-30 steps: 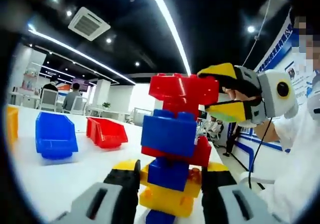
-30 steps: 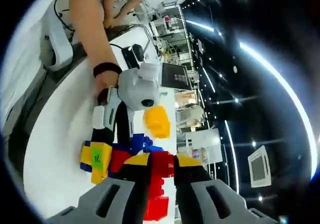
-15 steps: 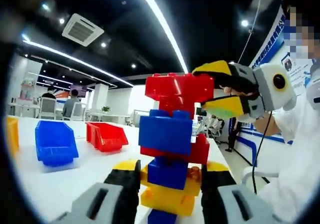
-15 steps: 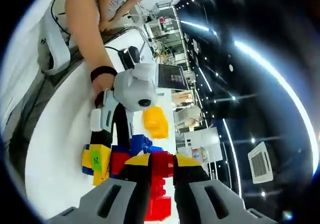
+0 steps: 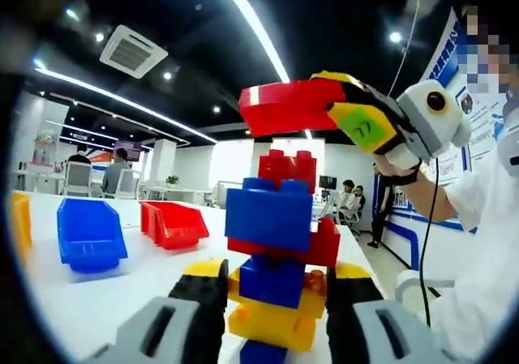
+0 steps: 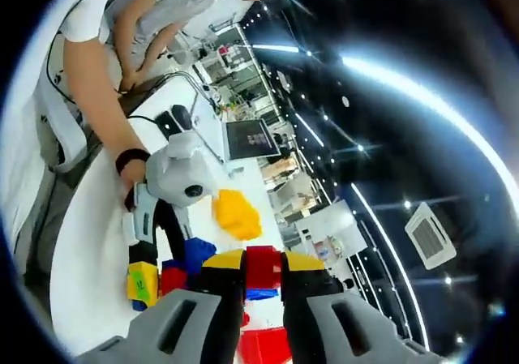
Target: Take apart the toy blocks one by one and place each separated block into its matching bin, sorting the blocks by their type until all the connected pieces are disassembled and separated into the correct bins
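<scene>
Overhead, red block (image 5: 288, 106) tilted, long axis crosswise, in right tongs (image 5: 345, 104).

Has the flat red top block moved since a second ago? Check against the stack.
Yes. The flat red top block, clamped by the right gripper, has lifted up off the block stack, which stays put.

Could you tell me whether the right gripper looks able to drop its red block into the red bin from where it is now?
Probably yes. The right gripper holds the red block clear above the stack, and the red bin sits open on the table beyond, with nothing visibly between.
</scene>
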Motion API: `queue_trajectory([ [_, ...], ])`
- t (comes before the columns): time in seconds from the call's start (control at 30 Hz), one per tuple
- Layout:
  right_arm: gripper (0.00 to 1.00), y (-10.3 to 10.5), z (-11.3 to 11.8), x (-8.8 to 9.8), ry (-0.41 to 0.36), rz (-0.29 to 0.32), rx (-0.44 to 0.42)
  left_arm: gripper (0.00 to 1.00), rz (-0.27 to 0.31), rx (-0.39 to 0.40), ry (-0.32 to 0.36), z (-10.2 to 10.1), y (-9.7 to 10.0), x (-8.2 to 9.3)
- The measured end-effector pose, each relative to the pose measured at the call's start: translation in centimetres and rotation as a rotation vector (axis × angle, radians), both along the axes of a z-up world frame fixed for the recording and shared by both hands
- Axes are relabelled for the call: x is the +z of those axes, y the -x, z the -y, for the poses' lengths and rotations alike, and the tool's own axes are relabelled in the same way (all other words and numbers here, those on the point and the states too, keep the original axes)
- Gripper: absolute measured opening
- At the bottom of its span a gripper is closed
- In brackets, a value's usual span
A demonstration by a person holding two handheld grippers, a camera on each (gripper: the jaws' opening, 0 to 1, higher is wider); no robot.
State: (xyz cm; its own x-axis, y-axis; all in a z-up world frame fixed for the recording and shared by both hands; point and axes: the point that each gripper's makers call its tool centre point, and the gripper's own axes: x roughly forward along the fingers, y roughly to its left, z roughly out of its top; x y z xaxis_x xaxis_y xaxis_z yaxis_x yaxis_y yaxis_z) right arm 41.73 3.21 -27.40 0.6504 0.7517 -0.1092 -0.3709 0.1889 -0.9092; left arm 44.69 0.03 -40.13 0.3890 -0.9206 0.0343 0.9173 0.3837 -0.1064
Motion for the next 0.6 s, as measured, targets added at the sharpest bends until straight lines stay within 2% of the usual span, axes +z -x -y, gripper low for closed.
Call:
queue_trajectory([
  [0.1,0.17,-1.0,0.8,1.2,-0.037,0.001,-0.024,0.49,0.001,0.000,0.000,-0.1,0.0,0.0],
  [0.17,0.17,-2.0,1.7,1.7,-0.091,-0.039,-0.044,0.49,0.001,-0.001,-0.002,-0.1,-0.1,0.0],
  [0.3,0.17,-4.8,4.0,2.2,-0.243,-0.168,-0.089,0.49,0.002,-0.002,-0.008,-0.3,-0.1,0.0],
  [0.47,0.17,-10.0,8.3,1.2,-0.446,-0.368,-0.199,0.49,0.005,0.001,-0.009,-0.7,-0.2,-0.1],
  [0.6,0.17,-13.5,11.0,0.3,-0.552,-0.453,-0.266,0.49,0.004,0.005,-0.003,-1.2,-0.3,-0.1],
])
